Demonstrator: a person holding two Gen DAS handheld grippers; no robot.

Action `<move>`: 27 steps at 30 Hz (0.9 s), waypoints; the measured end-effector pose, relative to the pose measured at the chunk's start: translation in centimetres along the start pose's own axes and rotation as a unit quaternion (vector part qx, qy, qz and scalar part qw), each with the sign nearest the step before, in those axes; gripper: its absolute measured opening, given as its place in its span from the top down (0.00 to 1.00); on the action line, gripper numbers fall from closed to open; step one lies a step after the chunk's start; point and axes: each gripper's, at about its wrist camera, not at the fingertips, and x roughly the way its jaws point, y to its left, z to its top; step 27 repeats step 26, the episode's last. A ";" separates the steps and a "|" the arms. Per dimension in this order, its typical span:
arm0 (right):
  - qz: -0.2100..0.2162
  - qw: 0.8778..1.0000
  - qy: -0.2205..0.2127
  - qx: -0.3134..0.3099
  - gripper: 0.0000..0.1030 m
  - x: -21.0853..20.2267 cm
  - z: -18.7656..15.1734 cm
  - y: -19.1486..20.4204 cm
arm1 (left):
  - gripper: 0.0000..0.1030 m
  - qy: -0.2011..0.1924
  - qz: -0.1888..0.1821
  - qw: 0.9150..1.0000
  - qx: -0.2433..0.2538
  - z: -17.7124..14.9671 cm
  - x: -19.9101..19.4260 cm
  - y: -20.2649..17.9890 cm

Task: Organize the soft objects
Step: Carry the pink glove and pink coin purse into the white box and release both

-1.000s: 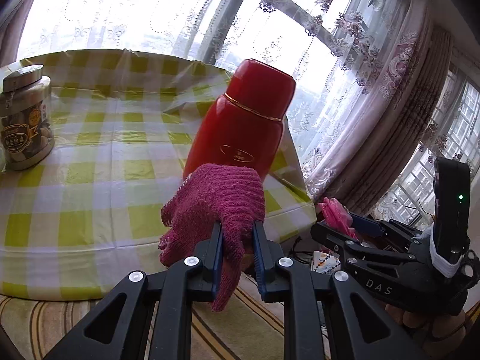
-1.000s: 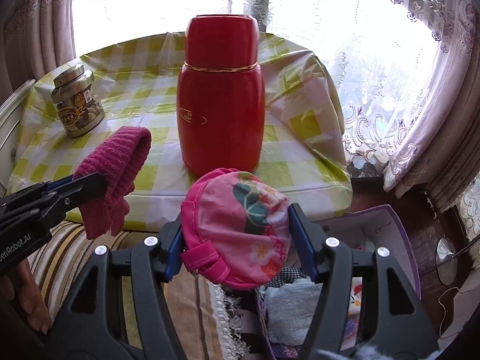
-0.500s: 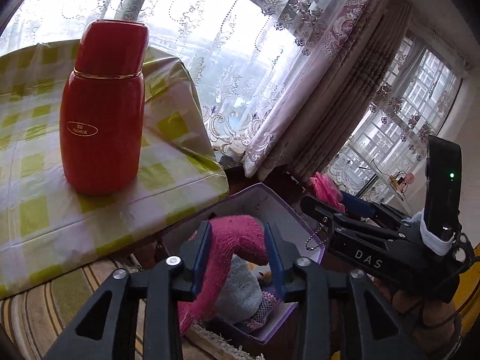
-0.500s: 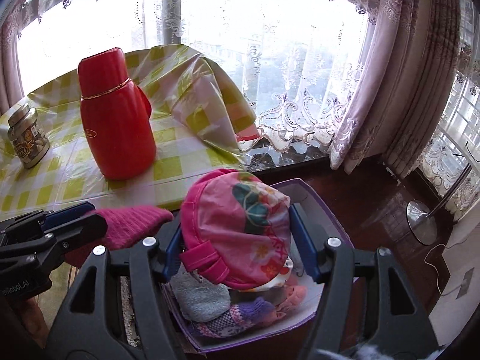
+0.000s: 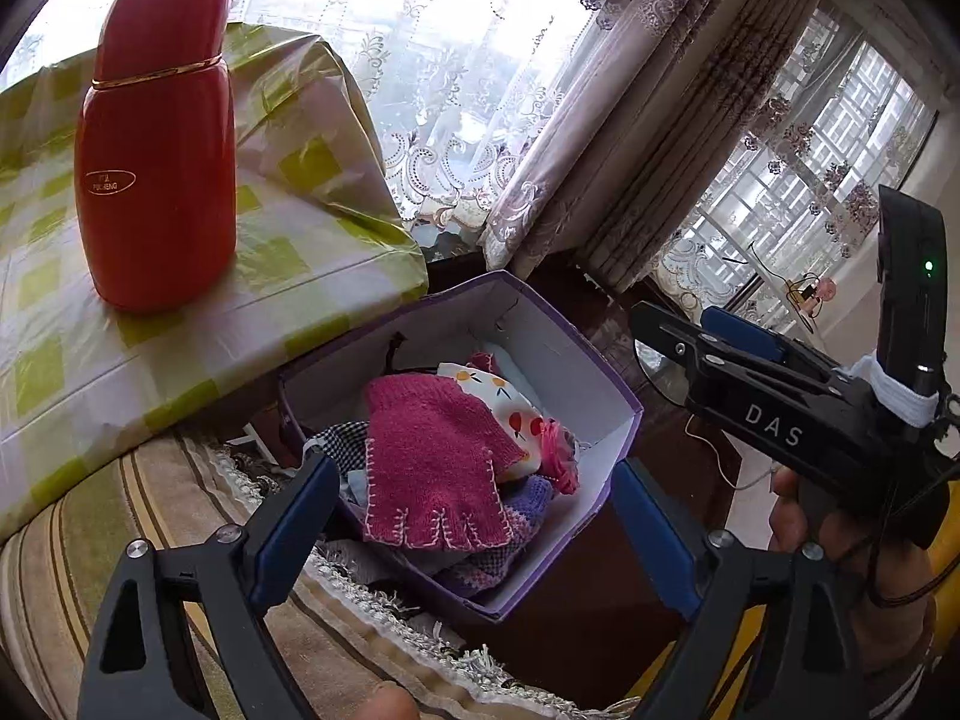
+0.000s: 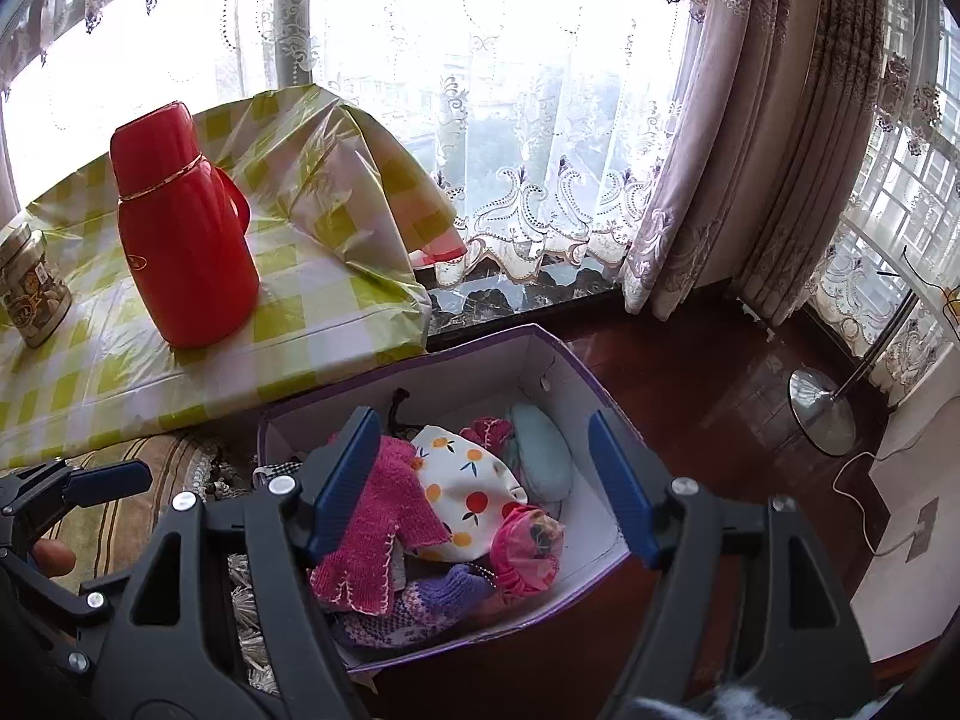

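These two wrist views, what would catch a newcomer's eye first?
Likely the tall red thermos standing upright on the green-checked tablecloth by the window. Next, the purple box on the floor beside the table, heaped with soft things, a magenta knit glove lying on top.

The purple box (image 6: 576, 372) stood open-topped at lower centre of the right wrist view, its mouth unobstructed from above. Inside, a heap of soft things filled the floor; only the far white corner stayed bare. At upper left, the table edge (image 6: 360, 354) pressed close against the box's near wall, with the red flask (image 6: 186, 228) tall upon it. To the right, dark floor (image 6: 708, 396) lay free as far as the lamp base (image 6: 822, 420). Curtains (image 6: 750, 150) closed off the back.
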 end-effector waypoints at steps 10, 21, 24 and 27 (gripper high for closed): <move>-0.006 1.000 0.008 0.004 0.27 0.3 -0.6 -0.7 | 0.02 -0.006 0.023 1.000 -0.007 0.4 -0.1 0.2; -0.005 1.000 0.013 0.007 0.27 0.5 -0.8 -0.9 | 0.01 -0.002 0.001 1.000 -0.014 0.4 0.5 0.4; -0.006 1.000 0.013 0.009 0.27 0.4 -0.9 -0.9 | 0.01 0.004 -0.003 1.000 -0.011 0.4 0.9 0.2; -0.006 1.000 0.013 0.008 0.27 0.4 -0.8 -0.8 | 0.01 0.005 -0.012 1.000 -0.011 0.4 0.9 0.1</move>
